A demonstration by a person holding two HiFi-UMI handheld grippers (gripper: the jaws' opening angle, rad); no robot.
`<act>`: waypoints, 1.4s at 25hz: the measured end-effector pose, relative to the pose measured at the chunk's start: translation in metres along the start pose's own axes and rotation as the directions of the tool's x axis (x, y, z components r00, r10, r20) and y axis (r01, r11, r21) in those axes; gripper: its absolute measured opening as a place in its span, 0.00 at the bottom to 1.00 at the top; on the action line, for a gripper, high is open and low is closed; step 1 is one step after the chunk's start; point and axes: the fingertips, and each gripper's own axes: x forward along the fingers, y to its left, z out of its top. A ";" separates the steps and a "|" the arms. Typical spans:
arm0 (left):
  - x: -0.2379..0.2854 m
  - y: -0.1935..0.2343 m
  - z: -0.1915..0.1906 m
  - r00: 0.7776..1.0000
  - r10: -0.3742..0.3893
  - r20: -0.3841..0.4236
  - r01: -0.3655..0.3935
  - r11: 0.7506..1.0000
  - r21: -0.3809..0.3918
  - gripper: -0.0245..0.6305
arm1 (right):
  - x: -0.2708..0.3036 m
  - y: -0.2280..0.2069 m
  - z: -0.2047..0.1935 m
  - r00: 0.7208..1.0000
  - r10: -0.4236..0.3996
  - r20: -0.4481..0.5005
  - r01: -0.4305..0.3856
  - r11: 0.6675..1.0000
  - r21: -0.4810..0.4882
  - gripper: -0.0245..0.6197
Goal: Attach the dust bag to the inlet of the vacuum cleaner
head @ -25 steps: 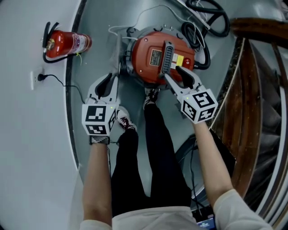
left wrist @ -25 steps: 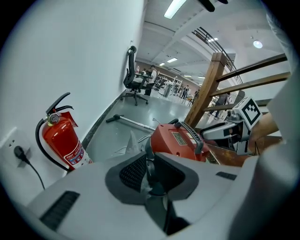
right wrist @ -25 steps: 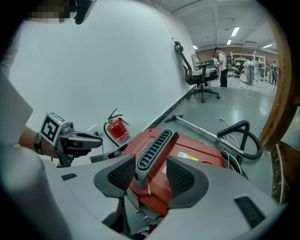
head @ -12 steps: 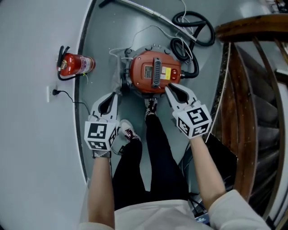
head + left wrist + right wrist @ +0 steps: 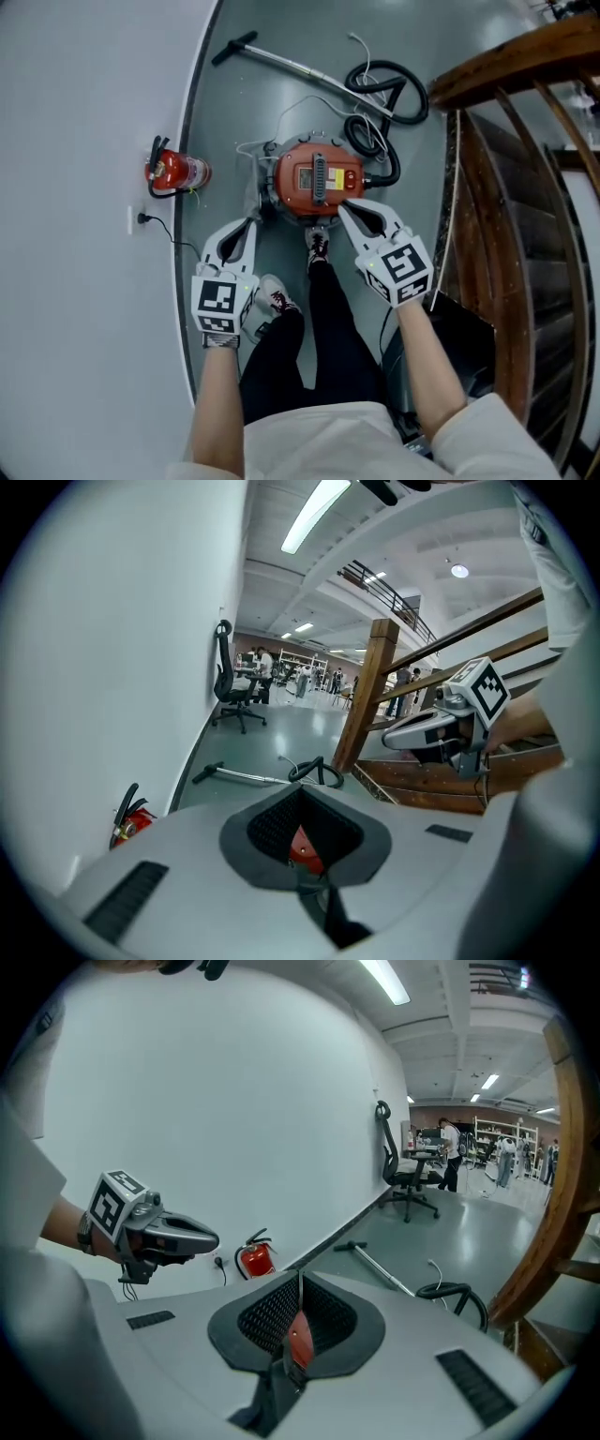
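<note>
The red round vacuum cleaner (image 5: 317, 178) stands on the grey floor just beyond the person's shoes. Both grippers hang well above it, pointing down and forward. My left gripper (image 5: 251, 222) is at the vacuum's left, its jaws together and empty. My right gripper (image 5: 342, 205) is at the vacuum's near right, its jaws closing to shut with nothing between them. A sliver of the red body (image 5: 302, 844) shows through the left jaws' window, and likewise (image 5: 298, 1340) through the right's. I can make out no dust bag.
A black hose (image 5: 380, 94) and a metal wand (image 5: 281, 61) lie beyond the vacuum. A red fire extinguisher (image 5: 176, 171) stands by the curved white wall (image 5: 75, 187) at left. A wooden stair railing (image 5: 506, 187) runs along the right. An office chair (image 5: 234, 691) stands far off.
Both grippers have risen away from the vacuum, which now looks smaller and farther. The right jaws, open near the vacuum's handle a second ago, have come together.
</note>
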 end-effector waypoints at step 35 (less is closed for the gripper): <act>-0.187 -0.096 0.189 0.988 -0.075 0.135 -0.005 0.859 0.512 0.04 | -0.186 0.106 0.186 0.992 0.004 0.129 0.055 0.889 -0.454 0.09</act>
